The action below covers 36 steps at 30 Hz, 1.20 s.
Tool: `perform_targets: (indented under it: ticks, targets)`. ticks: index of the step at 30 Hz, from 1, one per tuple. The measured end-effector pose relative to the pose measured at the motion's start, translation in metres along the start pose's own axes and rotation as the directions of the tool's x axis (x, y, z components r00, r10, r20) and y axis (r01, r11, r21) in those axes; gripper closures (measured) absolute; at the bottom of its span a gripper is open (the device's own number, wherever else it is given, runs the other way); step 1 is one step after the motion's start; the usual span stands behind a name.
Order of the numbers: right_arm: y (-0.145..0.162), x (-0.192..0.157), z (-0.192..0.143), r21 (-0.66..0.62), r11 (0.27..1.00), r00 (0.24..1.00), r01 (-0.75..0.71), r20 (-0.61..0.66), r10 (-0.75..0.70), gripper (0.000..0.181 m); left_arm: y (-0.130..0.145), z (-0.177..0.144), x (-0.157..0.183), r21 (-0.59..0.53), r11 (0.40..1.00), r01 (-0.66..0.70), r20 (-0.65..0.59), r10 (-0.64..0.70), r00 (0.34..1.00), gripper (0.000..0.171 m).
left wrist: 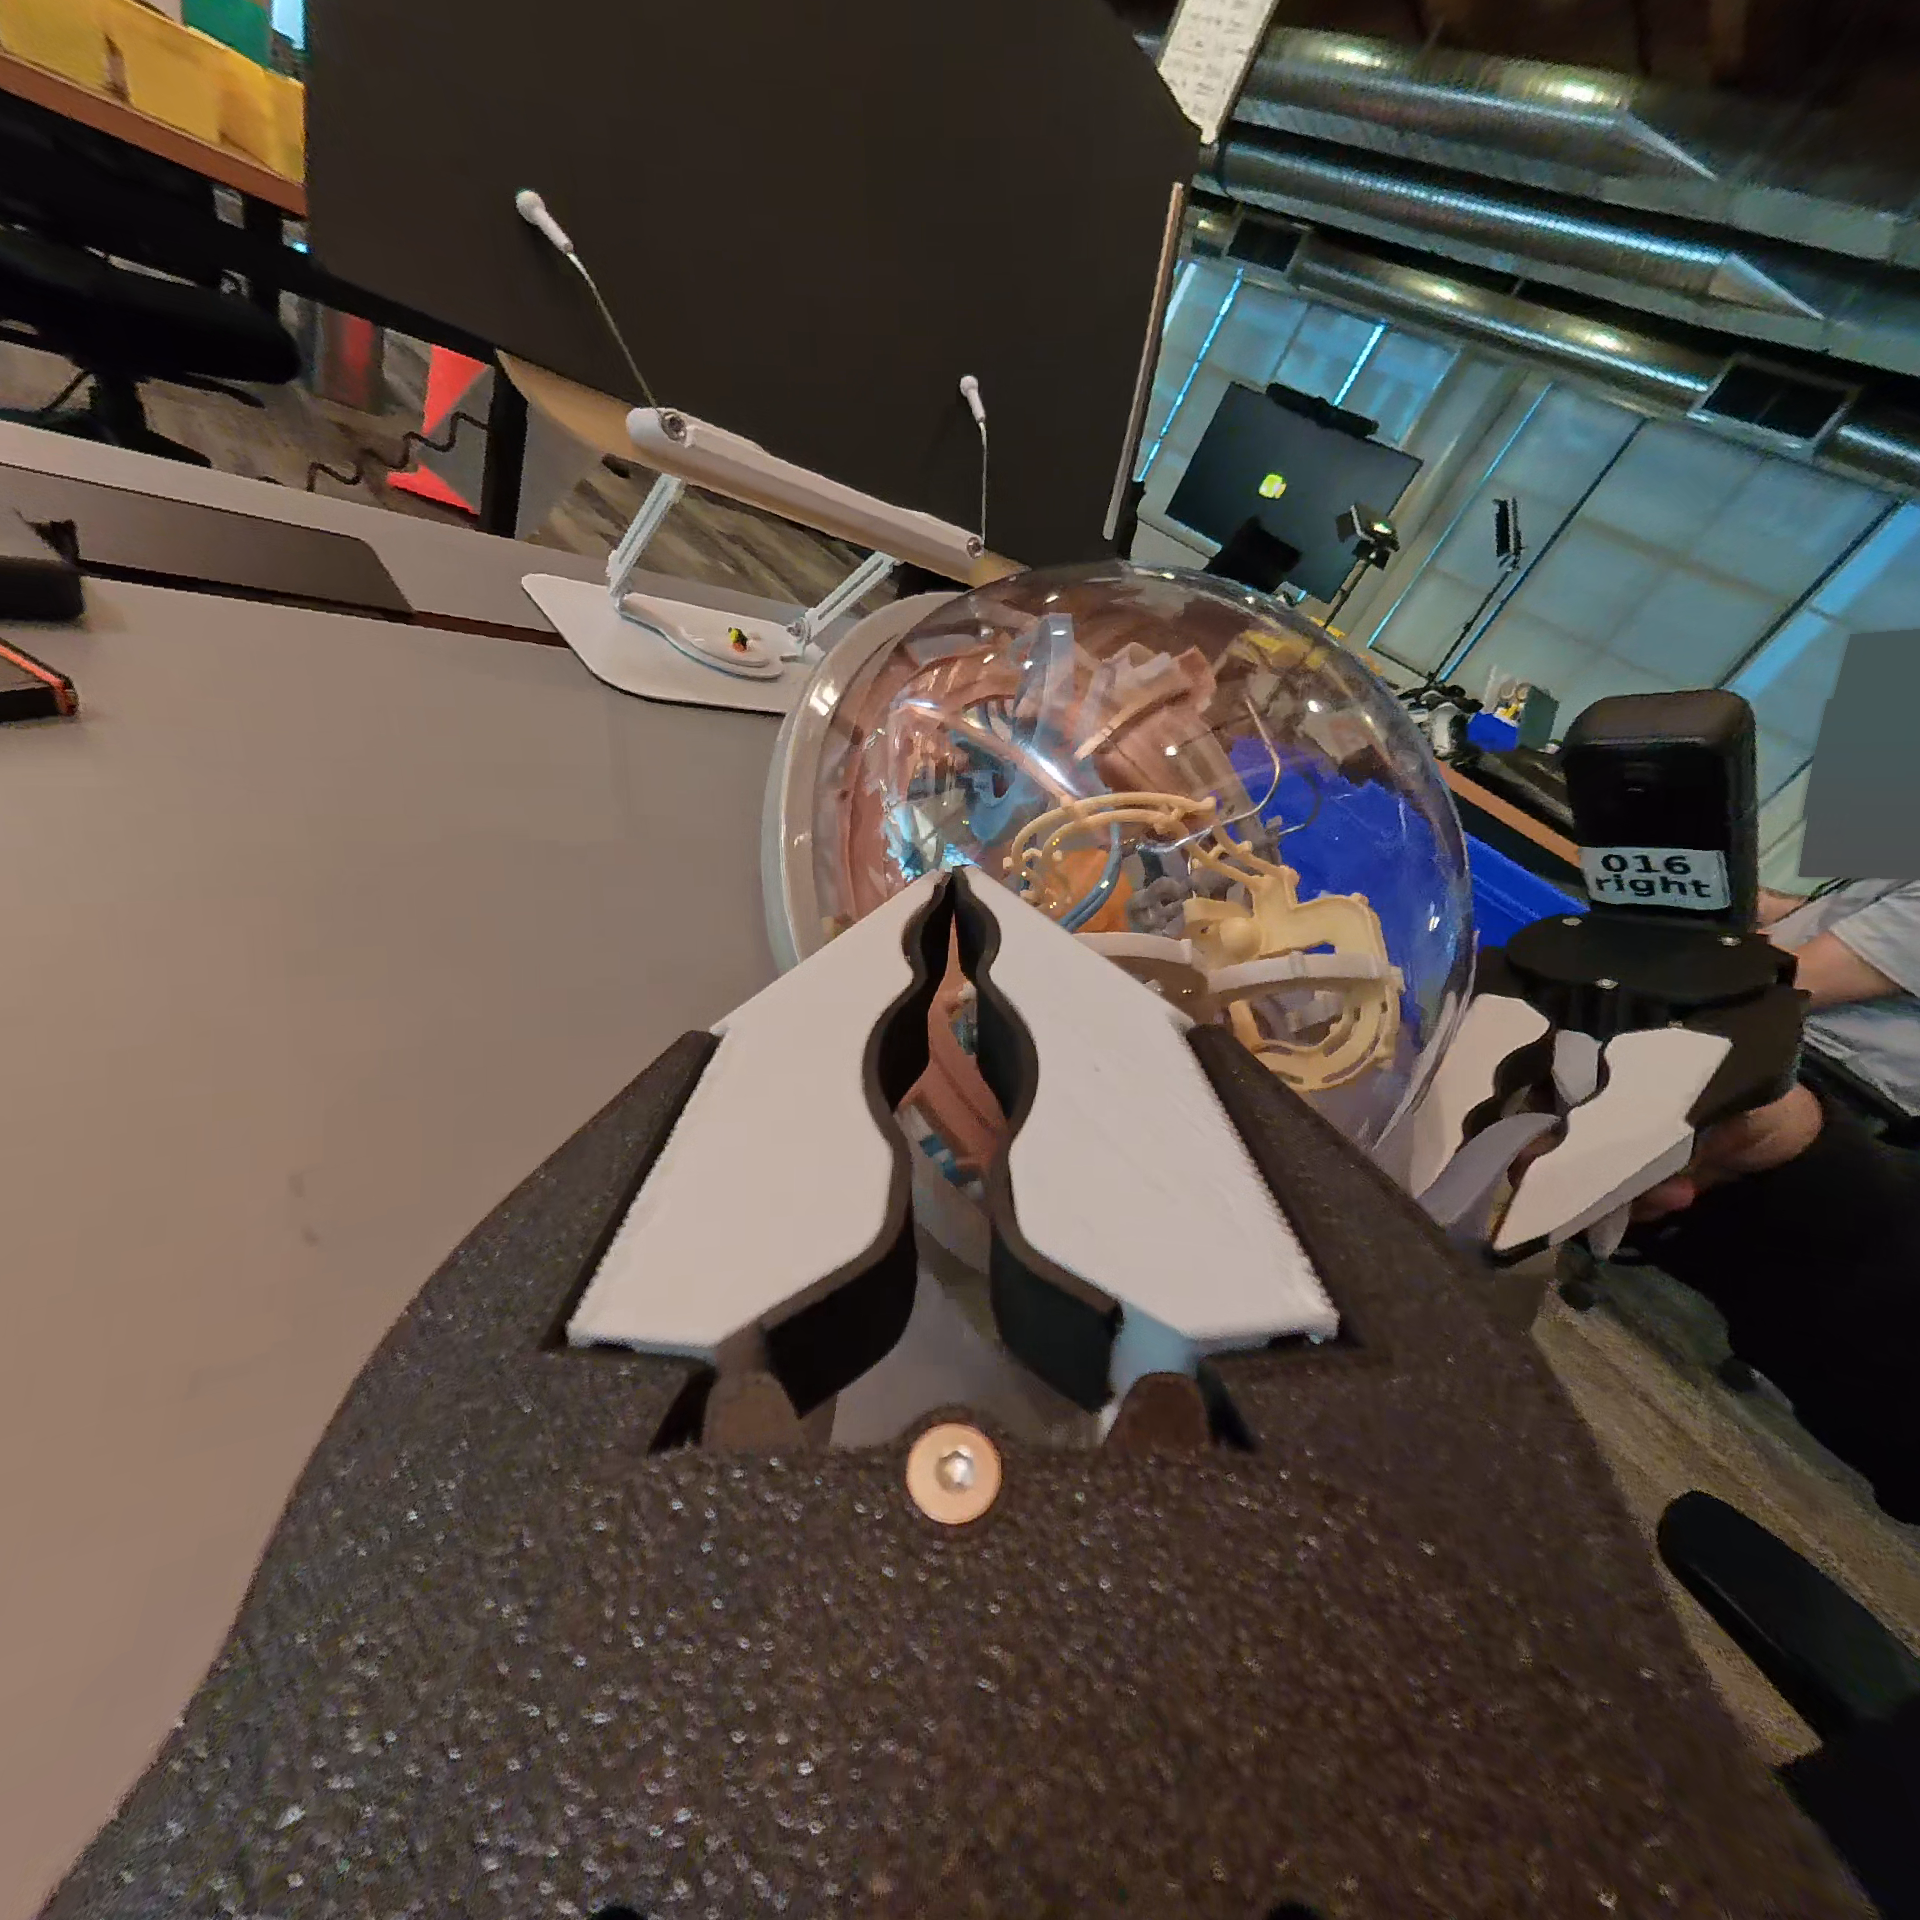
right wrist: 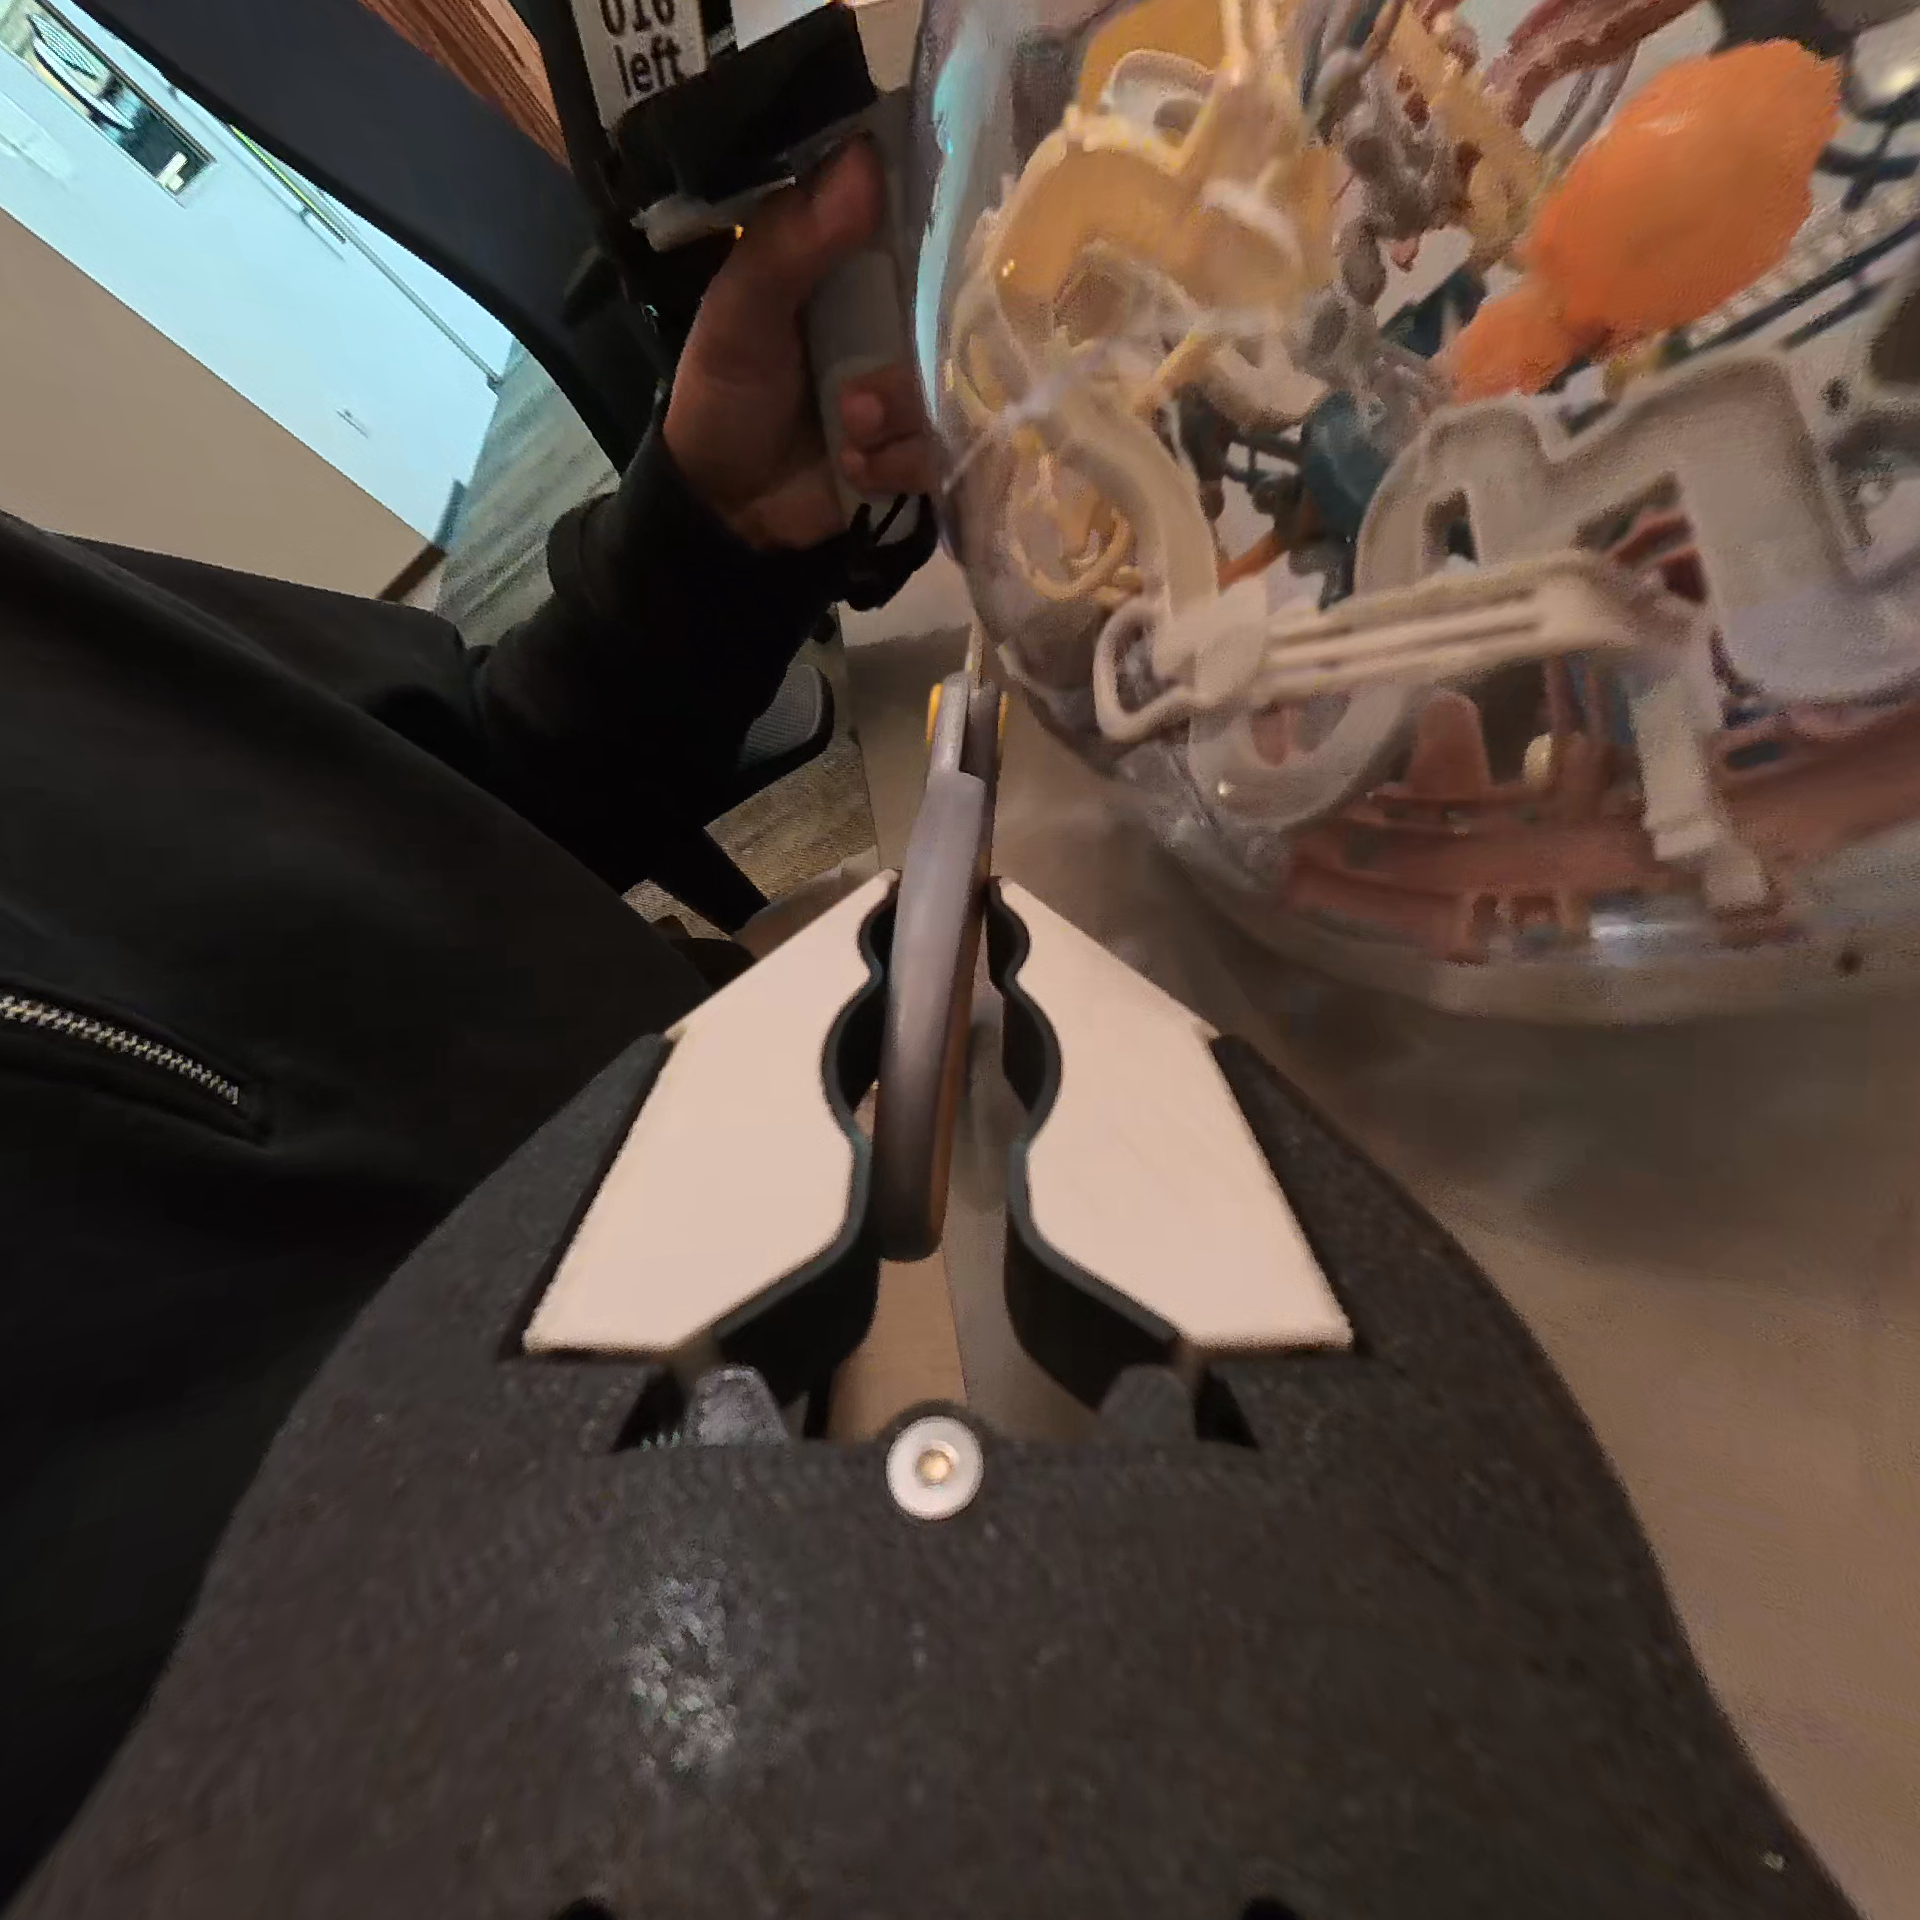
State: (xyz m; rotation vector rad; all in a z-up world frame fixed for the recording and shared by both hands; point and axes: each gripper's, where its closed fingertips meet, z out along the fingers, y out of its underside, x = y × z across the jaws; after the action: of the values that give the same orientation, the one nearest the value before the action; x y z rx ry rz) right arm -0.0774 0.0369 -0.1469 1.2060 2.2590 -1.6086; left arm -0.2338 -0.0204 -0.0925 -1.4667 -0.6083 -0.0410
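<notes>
A clear plastic maze ball (left wrist: 1122,831) with tan, brown, blue and orange tracks inside rests on the grey table (left wrist: 312,935). My left gripper (left wrist: 951,883) is shut, its tips meeting against the ball's near side. I cannot tell if anything is pinched. My right gripper (right wrist: 940,883) is shut on a flat grey tab with a yellow edge (right wrist: 925,1039) that sticks out beside the ball (right wrist: 1455,468). In the left wrist view the right gripper (left wrist: 1558,1101) sits at the ball's right side. In the right wrist view a hand (right wrist: 769,343) holds the left gripper, whose fingers are hidden.
A white stand with two thin antennas (left wrist: 727,623) stands behind the ball, before a black board (left wrist: 727,260). Dark flat items (left wrist: 31,675) lie at the table's left edge. A person in a black jacket (right wrist: 260,935) is close on the left of the right wrist view. My right fingertips sit around 20 centimeters from my left ones.
</notes>
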Motion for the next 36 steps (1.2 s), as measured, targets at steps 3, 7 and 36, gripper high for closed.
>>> perform_targets:
  ticks: [3, 7, 36]
  targets:
    - [-0.004, -0.002, 0.004, 0.011, 1.0, 1.0, 0.006, -0.007, -0.005, 0.169, 0.0, 0.002, 0.006, 0.003, 1.0, 0.0, -0.02, 0.0, 1.0, 0.171]
    - [-0.007, -0.005, 0.008, 0.065, 0.998, 1.0, -0.008, -0.016, 0.009, 0.169, 0.0, 0.001, 0.007, 0.002, 1.0, -0.002, -0.028, 0.002, 1.0, 0.171]
    - [-0.017, -0.008, 0.034, 0.187, 0.982, 0.988, 0.027, -0.152, 0.002, 0.17, 0.145, -0.05, 0.11, -0.258, 0.885, 0.387, -0.106, -0.424, 0.899, 0.148]
